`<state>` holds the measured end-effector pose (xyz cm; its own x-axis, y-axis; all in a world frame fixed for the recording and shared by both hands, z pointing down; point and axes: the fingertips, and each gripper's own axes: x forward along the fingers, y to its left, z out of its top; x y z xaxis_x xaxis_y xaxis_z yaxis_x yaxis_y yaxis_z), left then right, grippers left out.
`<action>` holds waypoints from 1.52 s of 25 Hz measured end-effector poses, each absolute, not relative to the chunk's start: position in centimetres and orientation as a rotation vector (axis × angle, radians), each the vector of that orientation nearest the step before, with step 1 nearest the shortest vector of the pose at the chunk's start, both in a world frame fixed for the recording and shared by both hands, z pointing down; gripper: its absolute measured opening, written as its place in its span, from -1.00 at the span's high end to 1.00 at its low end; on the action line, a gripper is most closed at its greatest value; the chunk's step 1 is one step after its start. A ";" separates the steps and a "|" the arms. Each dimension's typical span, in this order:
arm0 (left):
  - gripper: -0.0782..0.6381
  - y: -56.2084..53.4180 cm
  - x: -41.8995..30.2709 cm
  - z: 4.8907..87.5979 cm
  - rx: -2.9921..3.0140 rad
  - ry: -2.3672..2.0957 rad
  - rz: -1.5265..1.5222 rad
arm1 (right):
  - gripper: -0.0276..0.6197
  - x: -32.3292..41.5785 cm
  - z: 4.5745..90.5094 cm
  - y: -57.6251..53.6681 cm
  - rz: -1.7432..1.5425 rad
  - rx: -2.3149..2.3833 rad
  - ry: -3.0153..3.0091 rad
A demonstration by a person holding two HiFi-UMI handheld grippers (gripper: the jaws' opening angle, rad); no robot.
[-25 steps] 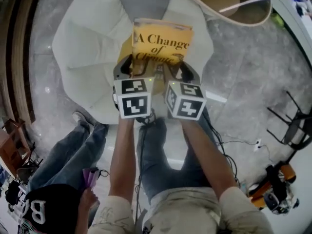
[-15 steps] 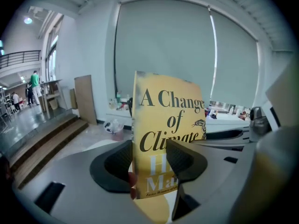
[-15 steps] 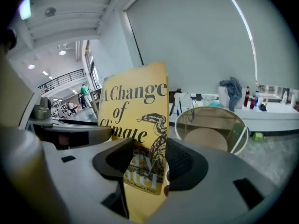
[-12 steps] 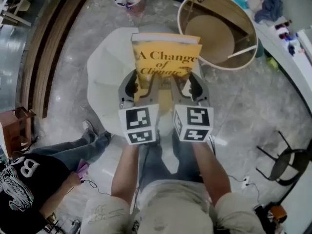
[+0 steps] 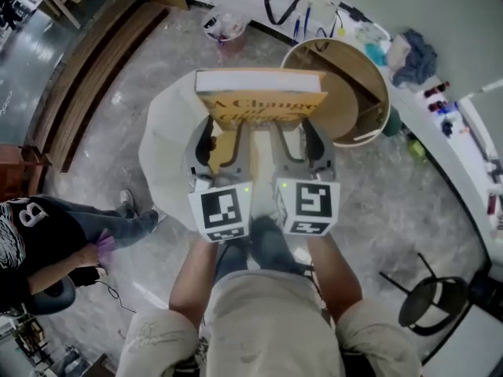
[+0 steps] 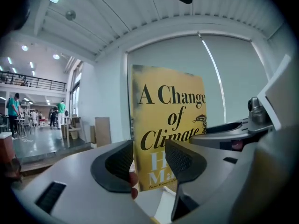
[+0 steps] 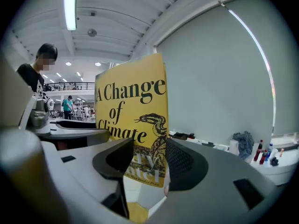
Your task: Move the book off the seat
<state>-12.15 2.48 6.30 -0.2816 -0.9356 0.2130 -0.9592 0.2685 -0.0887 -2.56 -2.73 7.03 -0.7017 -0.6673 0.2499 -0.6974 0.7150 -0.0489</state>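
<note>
A yellow hardback book (image 5: 259, 100) titled "A Change of Climate" is held up in the air above the white cushioned seat (image 5: 167, 144). It stands nearly upright, top edge toward the head camera. My left gripper (image 5: 222, 136) grips its lower left part and my right gripper (image 5: 291, 136) its lower right part. In the left gripper view the book (image 6: 168, 115) stands between the pads of my left gripper (image 6: 148, 164). In the right gripper view the book (image 7: 133, 108) sits between the pads of my right gripper (image 7: 148, 164). Both are shut on it.
A round wooden tub-shaped table (image 5: 357, 93) stands just right of the seat. A person in a black shirt (image 5: 39, 234) crouches at the left. A white counter (image 5: 464, 132) with small items curves along the right, and a black stool (image 5: 428, 305) stands at lower right.
The book has risen off the seat in both grippers and tipped more upright. The head view has swung toward the far side of the room.
</note>
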 end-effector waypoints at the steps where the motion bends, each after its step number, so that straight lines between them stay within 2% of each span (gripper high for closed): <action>1: 0.16 3.3 -11.9 5.3 1.806 -2.427 0.288 | 0.22 -2.3 5.9 -2.0 0.174 1.091 -2.718; 10: 0.17 9.9 -10.7 -1.7 1.865 -2.555 0.199 | 0.22 -1.1 -1.2 4.5 0.009 1.118 -2.812; 18: 0.17 16.0 -7.0 -5.1 1.922 -2.578 0.121 | 0.22 2.7 -5.0 10.7 -0.089 1.142 -2.823; 27: 0.17 18.8 0.8 -7.3 2.081 -2.470 0.101 | 0.22 11.1 -7.2 14.6 -0.097 1.309 -2.743; 38: 0.18 13.5 11.6 -7.3 2.273 -2.306 0.128 | 0.22 22.4 -6.9 10.8 -0.082 1.527 -2.630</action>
